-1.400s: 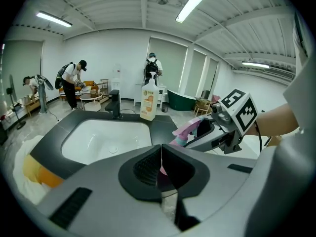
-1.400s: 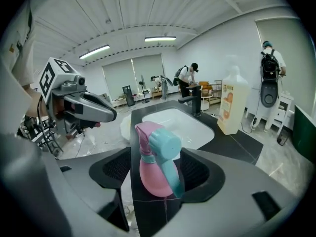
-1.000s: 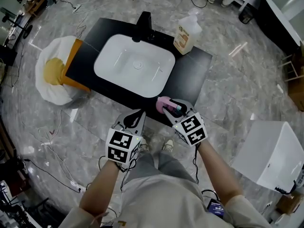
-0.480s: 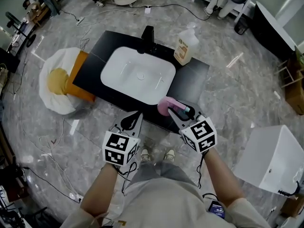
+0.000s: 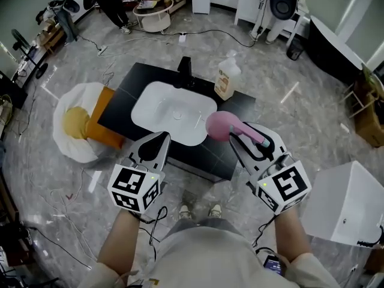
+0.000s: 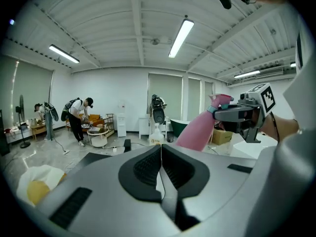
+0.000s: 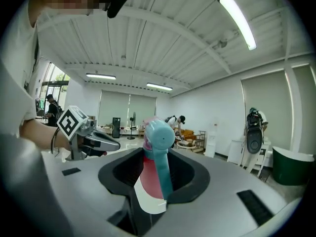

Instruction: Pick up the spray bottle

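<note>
Starting with the head view, what differs from a second ago?

Both grippers sit higher in the frame and look larger. The spray bottle (image 5: 223, 126), then low at the front edge of the black counter (image 5: 207, 156), is now lifted off it. It shows at mid-frame, overlapping the right front corner of the white basin (image 5: 171, 110). The right gripper (image 5: 241, 134) is clamped on its neck. The left gripper (image 5: 157, 140), at lower left, has its jaws pressed together with nothing in them.

Which way does the spray bottle point there?

Its long axis runs from upper left to lower right. The rounded pink base is toward the basin, and the neck and head lie back in the jaws, toward the person.

And the left gripper view?

The left gripper (image 6: 161, 149) shows its pads meeting in a thin seam, empty. The spray bottle (image 6: 196, 132) is right of centre, slanting from its base at lower left up to its head at upper right. There the right gripper (image 6: 236, 115) holds it.

The right gripper view?

The right gripper (image 7: 154, 164) has both pads against the spray bottle (image 7: 148, 174) at centre frame. The teal head faces the camera and the pink body runs away along the jaws, foreshortened. The left gripper (image 7: 96, 143) shows at left, apart from it.
</note>
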`<state>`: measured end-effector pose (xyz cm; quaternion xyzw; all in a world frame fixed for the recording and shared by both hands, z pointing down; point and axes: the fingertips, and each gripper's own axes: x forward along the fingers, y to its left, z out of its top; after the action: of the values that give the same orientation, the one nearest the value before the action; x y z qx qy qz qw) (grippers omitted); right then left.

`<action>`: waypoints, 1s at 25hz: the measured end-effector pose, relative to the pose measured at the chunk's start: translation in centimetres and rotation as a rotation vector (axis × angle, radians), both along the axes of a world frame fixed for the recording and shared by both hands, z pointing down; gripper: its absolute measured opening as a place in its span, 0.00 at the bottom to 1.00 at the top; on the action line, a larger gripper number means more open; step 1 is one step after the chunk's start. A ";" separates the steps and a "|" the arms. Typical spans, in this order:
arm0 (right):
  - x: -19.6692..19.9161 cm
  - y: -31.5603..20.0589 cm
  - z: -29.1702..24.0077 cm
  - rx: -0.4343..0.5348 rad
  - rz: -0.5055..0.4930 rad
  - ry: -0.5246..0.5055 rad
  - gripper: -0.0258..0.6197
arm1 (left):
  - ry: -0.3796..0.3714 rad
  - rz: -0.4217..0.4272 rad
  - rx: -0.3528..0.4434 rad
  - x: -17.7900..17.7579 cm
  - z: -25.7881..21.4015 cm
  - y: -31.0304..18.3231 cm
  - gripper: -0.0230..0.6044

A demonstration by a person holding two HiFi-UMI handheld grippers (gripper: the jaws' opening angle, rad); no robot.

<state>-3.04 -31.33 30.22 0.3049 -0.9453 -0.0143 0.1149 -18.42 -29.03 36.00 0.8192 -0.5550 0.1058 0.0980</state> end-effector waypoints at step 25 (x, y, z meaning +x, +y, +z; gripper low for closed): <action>1.7 9.2 0.9 -0.096 -0.089 0.117 0.30 | -0.089 0.022 0.151 2.3 -5.1 7.1 0.07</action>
<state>-1.30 -22.17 31.08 0.2556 -0.9491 0.0080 0.1839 -16.07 -21.91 30.86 0.8249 -0.5561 0.1008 0.0102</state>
